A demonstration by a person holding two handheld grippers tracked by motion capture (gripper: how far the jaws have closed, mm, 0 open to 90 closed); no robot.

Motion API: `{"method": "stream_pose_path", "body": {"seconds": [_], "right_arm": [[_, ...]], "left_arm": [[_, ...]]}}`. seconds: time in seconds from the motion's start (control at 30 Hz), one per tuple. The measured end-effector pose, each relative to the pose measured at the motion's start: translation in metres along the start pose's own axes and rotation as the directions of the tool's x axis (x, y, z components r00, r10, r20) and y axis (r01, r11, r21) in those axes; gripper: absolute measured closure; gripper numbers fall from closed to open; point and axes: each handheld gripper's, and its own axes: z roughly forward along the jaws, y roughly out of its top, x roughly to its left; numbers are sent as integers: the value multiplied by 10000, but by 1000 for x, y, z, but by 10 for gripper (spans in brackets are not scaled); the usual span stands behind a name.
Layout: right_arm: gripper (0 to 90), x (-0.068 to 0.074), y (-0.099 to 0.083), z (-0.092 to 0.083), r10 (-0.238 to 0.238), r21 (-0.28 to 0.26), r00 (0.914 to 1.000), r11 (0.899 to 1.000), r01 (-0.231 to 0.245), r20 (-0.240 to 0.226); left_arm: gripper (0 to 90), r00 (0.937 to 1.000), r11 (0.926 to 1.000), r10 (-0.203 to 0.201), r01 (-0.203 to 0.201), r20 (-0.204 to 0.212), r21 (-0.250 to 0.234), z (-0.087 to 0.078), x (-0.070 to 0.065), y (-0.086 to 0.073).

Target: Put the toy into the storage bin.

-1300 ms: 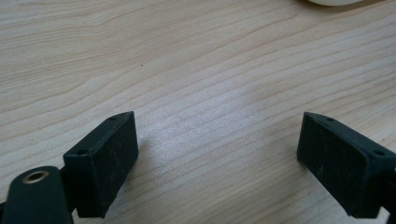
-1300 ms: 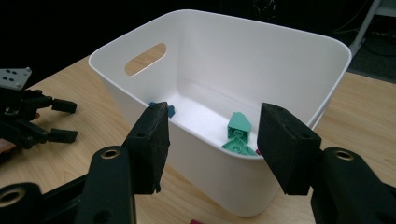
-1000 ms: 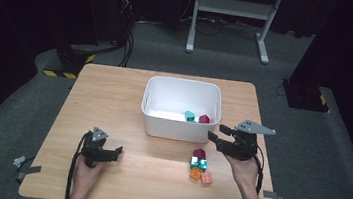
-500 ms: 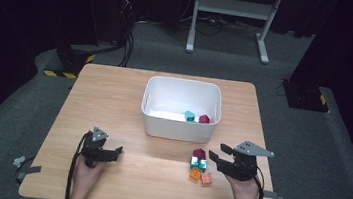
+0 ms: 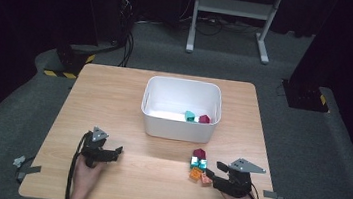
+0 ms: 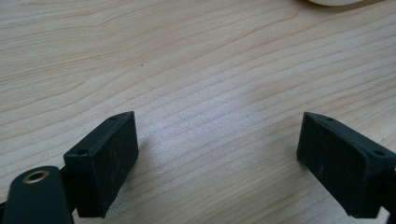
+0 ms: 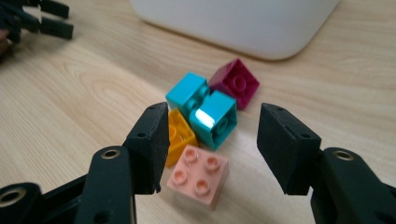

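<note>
1. Wooden table [image 5: 114, 97] seen from the high view, with a white bin [image 5: 182, 109] at mid-table as landmark. Inside the bin, at its near right corner: a teal brick [image 5: 190, 116] touching a magenta brick [image 5: 204, 119]. Just in front of the bin's near right corner, on the table: a small heap of bricks [image 5: 198, 165], with a dark red one nearest the bin, teal behind it, orange and pink farthest from the bin. Right gripper [image 5: 212, 175] low over the table on the far side of the heap from the bin, tips at the pink and orange bricks, jaws apart, nothing clamped. Left gripper [image 5: 117, 151] well in front of the bin's near left corner, resting by the table edge, jaws apart and empty.

2. Left gripper view: bare wood grain between two black pads [image 6: 108, 158] standing wide apart, nothing between them. Sliver of the bin's rim [image 6: 331, 2] at the top edge.

3. Right gripper view: bin wall [image 7: 243, 23] across the top. Below the bin, the heap close up: magenta brick [image 7: 235, 84] nearest the bin, two teal bricks [image 7: 201, 108] joined and tilted beside it, orange brick [image 7: 178, 135] partly hidden behind the left-hand pad, pink brick [image 7: 199, 175] with four studs up, farthest from the bin. Pads [image 7: 150, 144] apart, astride the pink brick and the nearer teal one, not pressing on either. Left gripper [image 7: 35, 21] far off, level with the bin's corner, at the top left.
</note>
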Motion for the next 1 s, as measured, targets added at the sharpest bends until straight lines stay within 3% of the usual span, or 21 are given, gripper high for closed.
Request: {"method": "stream_pose_path", "body": {"seconds": [0.27,0.77,1.0], "right_arm": [[440,9,-15,10,-202,468,9997,9987,195,139],[455,10,-24,24,-284,1073,9993,9939,258,227],[522,8,-27,24,-408,1159,9983,9926,358,412]], "left_arm": [[129,10000,10000,-6,6,-1,-3,0,0,0],[130,10000,10000,1,-1,-7,-2,0,0,0],[130,10000,10000,-3,3,-15,-10,0,0,0]]}}
